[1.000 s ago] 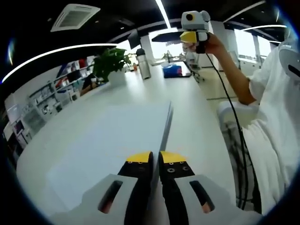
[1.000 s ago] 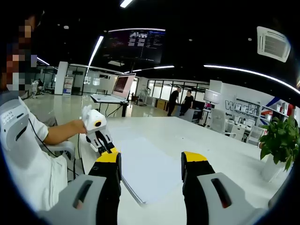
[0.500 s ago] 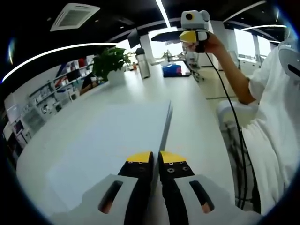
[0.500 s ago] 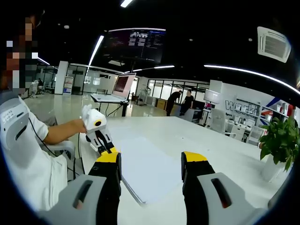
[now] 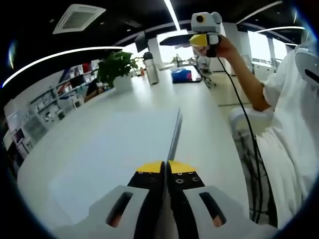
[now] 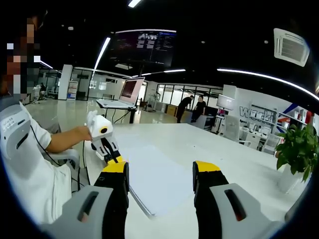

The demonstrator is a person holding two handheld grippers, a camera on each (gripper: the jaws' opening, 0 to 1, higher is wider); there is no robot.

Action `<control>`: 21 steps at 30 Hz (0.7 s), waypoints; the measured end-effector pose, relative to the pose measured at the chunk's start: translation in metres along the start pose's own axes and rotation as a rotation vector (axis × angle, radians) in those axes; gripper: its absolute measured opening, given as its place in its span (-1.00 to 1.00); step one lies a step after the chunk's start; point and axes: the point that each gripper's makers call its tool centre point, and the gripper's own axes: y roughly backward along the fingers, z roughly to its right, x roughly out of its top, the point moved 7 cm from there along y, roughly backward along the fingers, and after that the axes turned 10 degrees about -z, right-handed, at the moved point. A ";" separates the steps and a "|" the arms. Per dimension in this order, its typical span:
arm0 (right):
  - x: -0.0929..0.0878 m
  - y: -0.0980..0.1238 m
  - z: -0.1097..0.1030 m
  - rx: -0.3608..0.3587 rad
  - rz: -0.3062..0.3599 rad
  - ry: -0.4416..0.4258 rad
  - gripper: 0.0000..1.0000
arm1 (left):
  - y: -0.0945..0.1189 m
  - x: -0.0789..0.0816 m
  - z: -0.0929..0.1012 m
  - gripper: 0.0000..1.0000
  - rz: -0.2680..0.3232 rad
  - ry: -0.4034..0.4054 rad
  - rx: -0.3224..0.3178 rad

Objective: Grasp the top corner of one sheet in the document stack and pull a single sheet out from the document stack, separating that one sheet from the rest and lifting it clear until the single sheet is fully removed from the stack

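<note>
- The left gripper point(image 5: 165, 169) sits low over the white bench point(image 5: 209, 129), its yellow-tipped jaws pressed together on the near corner of a sheet of paper point(image 5: 99, 159).
- From that gripper's view the sheet runs forward as a broad pale plane, its right edge a thin dark line leading away from the jaws.
- The stack of paper point(image 6: 154, 181) lies flat near the bench edge closest to the person, as the right gripper view shows.
- The right gripper point(image 6: 160, 172) is held up off the bench with its jaws wide apart and nothing between them; in the left gripper view it is raised high in the person's hand point(image 5: 224, 47), arm bent at the elbow.
- A potted plant point(image 5: 117, 67) stands far along the bench, with a tall flask point(image 5: 151, 67) just beyond it.
</note>
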 end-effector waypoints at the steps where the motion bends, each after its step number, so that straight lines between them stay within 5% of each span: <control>1: 0.000 0.000 0.000 0.000 0.000 0.000 0.02 | 0.000 0.000 0.000 -0.93 0.001 0.001 0.000; 15: 0.000 0.000 0.003 -0.003 -0.003 -0.001 0.02 | 0.002 -0.001 -0.001 -0.94 -0.004 0.007 -0.008; 21: 0.000 0.000 0.003 -0.002 -0.004 -0.001 0.02 | 0.003 -0.001 -0.003 -0.79 -0.006 -0.003 0.007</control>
